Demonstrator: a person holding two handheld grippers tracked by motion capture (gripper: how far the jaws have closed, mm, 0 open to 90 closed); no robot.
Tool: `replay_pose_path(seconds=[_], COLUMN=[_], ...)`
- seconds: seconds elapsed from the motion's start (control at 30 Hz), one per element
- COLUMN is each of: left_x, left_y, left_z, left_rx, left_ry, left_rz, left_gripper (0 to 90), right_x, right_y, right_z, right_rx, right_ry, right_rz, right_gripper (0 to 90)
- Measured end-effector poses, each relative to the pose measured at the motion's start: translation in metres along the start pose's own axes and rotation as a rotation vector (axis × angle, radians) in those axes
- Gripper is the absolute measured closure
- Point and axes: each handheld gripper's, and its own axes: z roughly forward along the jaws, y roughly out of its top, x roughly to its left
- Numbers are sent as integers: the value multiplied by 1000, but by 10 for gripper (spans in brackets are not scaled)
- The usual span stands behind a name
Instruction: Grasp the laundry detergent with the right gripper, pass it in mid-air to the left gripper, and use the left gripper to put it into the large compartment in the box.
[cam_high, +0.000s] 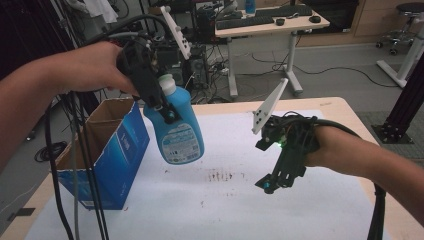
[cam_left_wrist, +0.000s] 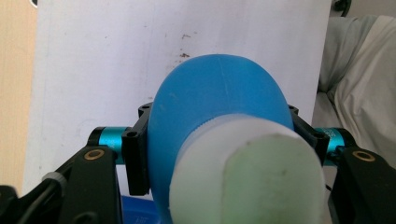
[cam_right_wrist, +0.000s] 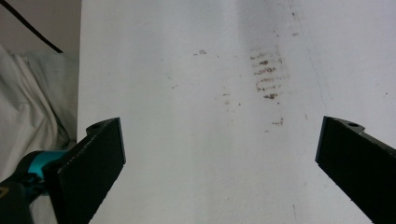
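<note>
Your left gripper (cam_high: 167, 111) clamps the blue bottle (cam_high: 177, 131), its contents unseen, beside the cardboard box (cam_high: 107, 155), interior hidden; your right gripper (cam_high: 272, 181) gapes wide, holding nothing

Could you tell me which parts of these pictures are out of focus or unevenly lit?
Left gripper view: the blue bottle's white cap is blurred close up. Right gripper view: the open right gripper's jaws are soft-edged, the stained white sheet sharper. High view: evenly lit, slightly soft.

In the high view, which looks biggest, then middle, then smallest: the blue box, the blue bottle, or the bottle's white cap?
1. Blue cardboard box, largest.
2. Blue bottle; held up nearer the camera, so the gap is unsure.
3. White cap, clearly smallest.
</note>
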Motion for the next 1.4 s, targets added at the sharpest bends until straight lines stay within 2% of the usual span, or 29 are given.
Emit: replay_pose_path(seconds=[0.03,0.07,0.13,0.17,0.2,0.27,0.3,0.4,0.43,0.47,0.6,0.97,1.13,1.4], left_x=[0,1,2,3,4,5,5,6,6,7,8,10,9,7], left_y=[-2,-4,-7,-9,-11,-15,-18,-20,-25,-27,-35,-59,-77,-101], left_z=[-2,-5,-10,-11,-14,-20,-24,-27,-31,-34,-44,-73,-90,-105], left_rx=[2,5,1,0,4,5,7,6,5,5,11,5,-17,-17], left_ry=[5,9,11,11,13,24,33,39,44,45,50,88,111,136], left_rz=[-7,-12,-37,-46,-53,-71,-87,-99,-127,-136,-173,-245,-293,-347], left_gripper=[377,377,378,378,378,378,378,378,378,378,378,377,378,378], right_x=[0,0,-1,-2,-2,-5,-6,-6,-6,-7,-9,-11,-13,-13], right_y=[0,-4,-5,-7,-7,-11,-12,-13,-15,-18,-22,-24,-27,-27], right_z=[0,-3,-4,-6,-6,-10,-12,-13,-15,-20,-22,-22,-22,-24], right_rx=[0,23,37,84,84,117,120,122,125,116,114,114,114,96], right_ry=[0,9,6,-13,-13,-57,-61,-71,-81,-101,-107,-93,-82,-74], right_rz=[0,-18,-15,6,6,19,16,15,18,21,29,32,37,34], right_gripper=[9,9,9,9,9,11,11,11,11,11,11,11,11,11])
